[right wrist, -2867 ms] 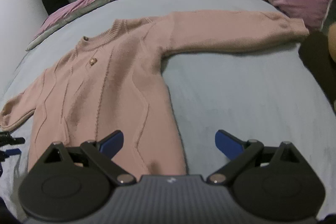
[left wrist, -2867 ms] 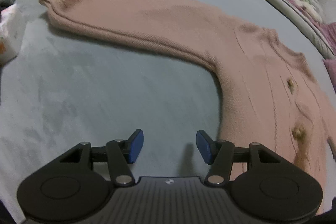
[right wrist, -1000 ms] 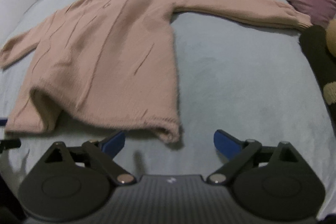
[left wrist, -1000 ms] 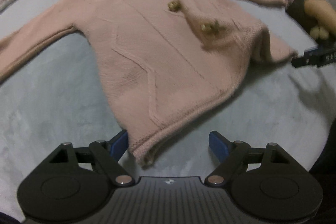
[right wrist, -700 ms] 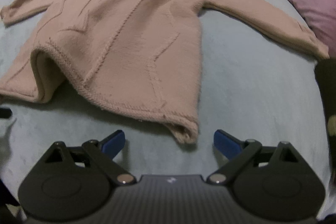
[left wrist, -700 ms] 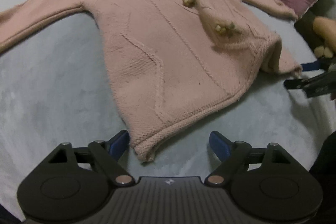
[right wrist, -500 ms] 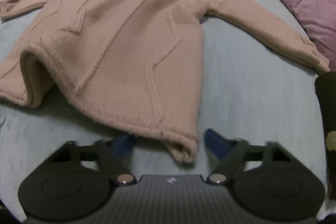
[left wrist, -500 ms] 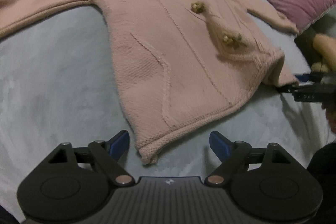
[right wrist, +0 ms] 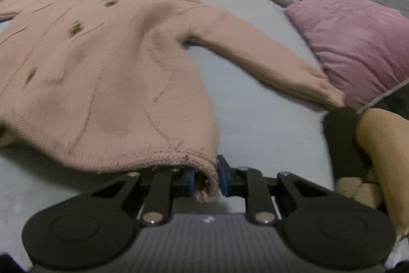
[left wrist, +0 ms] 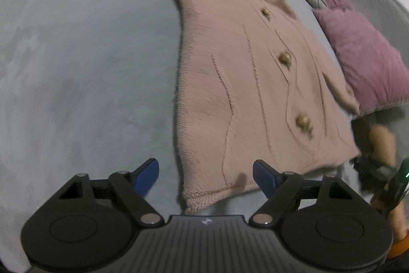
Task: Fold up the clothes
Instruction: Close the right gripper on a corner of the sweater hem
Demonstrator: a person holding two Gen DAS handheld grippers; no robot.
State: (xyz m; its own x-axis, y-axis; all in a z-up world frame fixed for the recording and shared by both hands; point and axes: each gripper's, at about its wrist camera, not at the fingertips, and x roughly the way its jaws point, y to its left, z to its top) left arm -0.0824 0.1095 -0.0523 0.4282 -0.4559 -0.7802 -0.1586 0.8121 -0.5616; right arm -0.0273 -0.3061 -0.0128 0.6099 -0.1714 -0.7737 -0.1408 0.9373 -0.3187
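The pink sweater (right wrist: 107, 83) is spread on the grey bed (left wrist: 76, 83). Its hem corner is pinched by the right claw (right wrist: 206, 182), just closed on it. The left claw (left wrist: 205, 177) is held open around the other hem corner, pads apart.

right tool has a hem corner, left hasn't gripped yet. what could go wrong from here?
1. The right tool pinches only the tip of the sweater hem; a pull may slip it out.
2. The left tool is open around the other corner; lifting now would likely skew the fold.

The sweater (right wrist: 107, 83) is soft, fuzzy knit with a ribbed hem. The sheet (left wrist: 84, 83) looks like matt, smooth cloth. The pillow (right wrist: 358, 42) at 2 o'clock is plush fabric.
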